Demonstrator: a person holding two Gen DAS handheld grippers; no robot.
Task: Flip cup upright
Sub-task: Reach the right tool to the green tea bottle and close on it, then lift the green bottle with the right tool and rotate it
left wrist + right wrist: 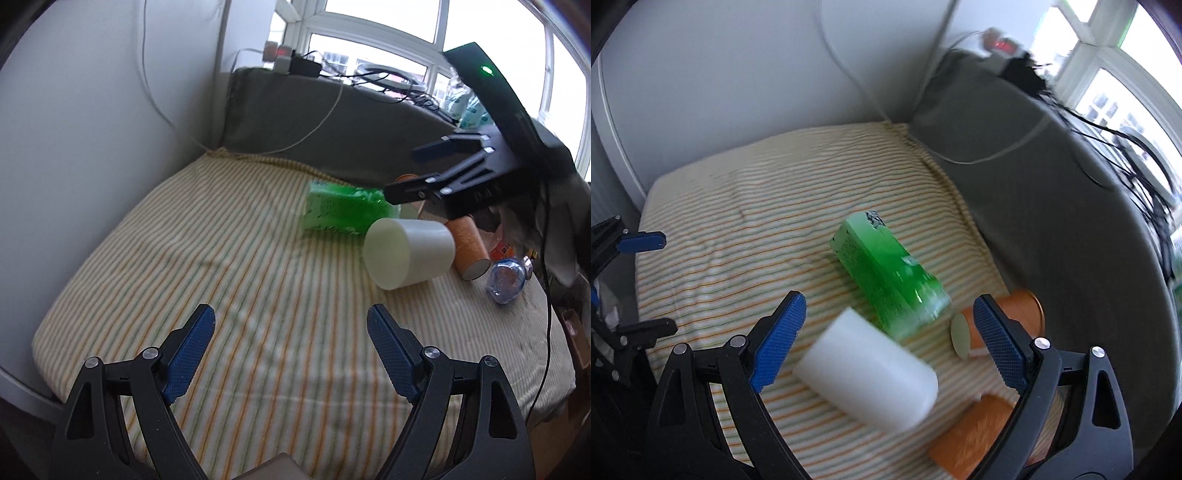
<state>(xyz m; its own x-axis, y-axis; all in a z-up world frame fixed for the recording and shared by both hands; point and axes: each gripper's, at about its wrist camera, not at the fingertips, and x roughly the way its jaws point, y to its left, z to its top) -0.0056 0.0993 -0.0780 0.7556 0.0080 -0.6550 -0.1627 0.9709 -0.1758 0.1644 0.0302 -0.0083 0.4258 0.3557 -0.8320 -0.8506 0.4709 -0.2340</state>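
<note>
A white cup point(408, 253) lies on its side on the striped cloth point(207, 258), its closed base turned toward my left gripper. In the right wrist view the cup point(868, 373) lies between and just ahead of the fingers. My right gripper point(890, 325) is open above it, not touching; it also shows in the left wrist view point(406, 171), hovering over the cup. My left gripper point(291, 332) is open and empty, well short of the cup.
A green packet point(340, 210) lies behind the cup. Two orange cups lie on their sides nearby point(1008, 317) point(975, 435). A blue-capped clear bottle point(506, 277) lies at the right edge. A grey cushion point(332, 122) and cables line the back.
</note>
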